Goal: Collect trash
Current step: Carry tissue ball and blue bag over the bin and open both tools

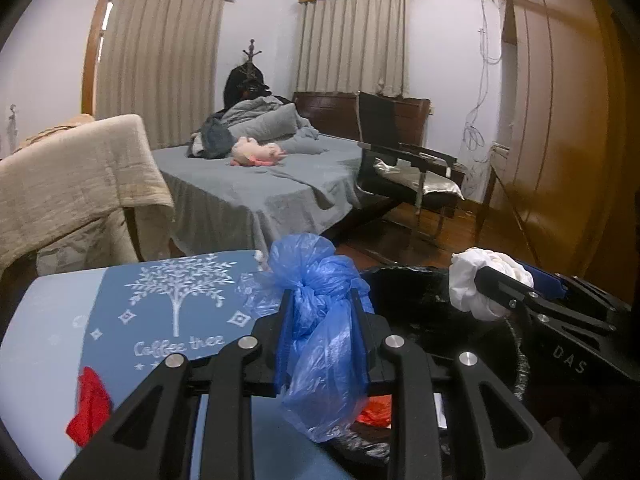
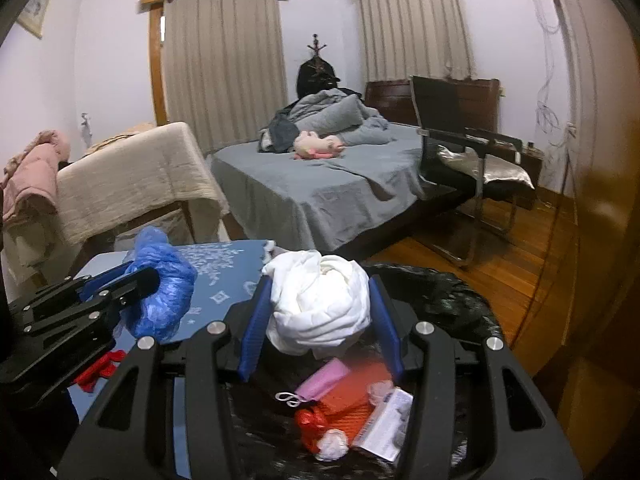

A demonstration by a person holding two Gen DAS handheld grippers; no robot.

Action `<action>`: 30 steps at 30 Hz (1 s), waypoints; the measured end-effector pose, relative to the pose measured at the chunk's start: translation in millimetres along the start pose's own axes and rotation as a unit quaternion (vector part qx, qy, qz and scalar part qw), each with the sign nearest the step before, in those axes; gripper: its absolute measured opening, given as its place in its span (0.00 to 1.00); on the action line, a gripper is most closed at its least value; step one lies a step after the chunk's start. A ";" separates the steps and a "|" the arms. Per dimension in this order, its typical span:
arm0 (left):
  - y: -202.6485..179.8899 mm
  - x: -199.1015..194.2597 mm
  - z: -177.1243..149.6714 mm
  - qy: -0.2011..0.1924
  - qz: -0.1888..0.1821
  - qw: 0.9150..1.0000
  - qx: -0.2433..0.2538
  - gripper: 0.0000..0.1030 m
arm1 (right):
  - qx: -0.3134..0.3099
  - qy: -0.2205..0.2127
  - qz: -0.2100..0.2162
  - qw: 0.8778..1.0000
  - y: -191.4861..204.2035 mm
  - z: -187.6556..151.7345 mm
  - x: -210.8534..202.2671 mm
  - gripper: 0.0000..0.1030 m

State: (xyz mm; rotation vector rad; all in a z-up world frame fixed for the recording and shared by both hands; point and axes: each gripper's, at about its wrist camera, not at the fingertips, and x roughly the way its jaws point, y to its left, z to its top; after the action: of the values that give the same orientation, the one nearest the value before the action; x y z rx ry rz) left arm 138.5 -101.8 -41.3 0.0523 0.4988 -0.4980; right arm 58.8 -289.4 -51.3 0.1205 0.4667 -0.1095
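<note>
My left gripper (image 1: 320,300) is shut on a knotted blue plastic bag (image 1: 316,344) and holds it over the edge of the blue tablecloth, beside the black-lined trash bin (image 1: 404,300). My right gripper (image 2: 318,284) is shut on a crumpled white bag (image 2: 320,304) and holds it above the bin (image 2: 452,296). The bin holds red, pink and white trash (image 2: 344,408). The right gripper with the white bag (image 1: 472,284) shows in the left wrist view. The left gripper with the blue bag (image 2: 160,292) shows in the right wrist view. A red scrap (image 1: 90,408) lies on the table.
The blue tablecloth with a white tree print (image 1: 176,300) covers the table at the left. A chair draped in beige cloth (image 1: 76,184) stands beyond it. A grey bed (image 1: 264,176), a black chair (image 1: 404,168) and a wooden wardrobe (image 1: 560,120) lie further off.
</note>
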 end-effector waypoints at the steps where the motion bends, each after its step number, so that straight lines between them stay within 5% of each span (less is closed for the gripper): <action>1: -4.5 1.8 -0.3 0.001 -0.004 1.000 0.002 0.25 | 0.002 0.000 -0.004 1.000 -2.8 -0.7 -0.3 0.46; 30: -60.9 73.5 -4.1 0.031 -0.066 0.997 0.031 0.26 | 0.015 0.022 -0.080 0.996 -71.1 -24.3 25.1 0.50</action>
State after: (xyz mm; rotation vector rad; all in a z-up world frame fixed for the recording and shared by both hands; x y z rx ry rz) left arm 164.0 -187.4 -75.1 0.0958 0.5491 -0.6420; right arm 60.9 -358.1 -90.8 0.1144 0.5189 -0.2714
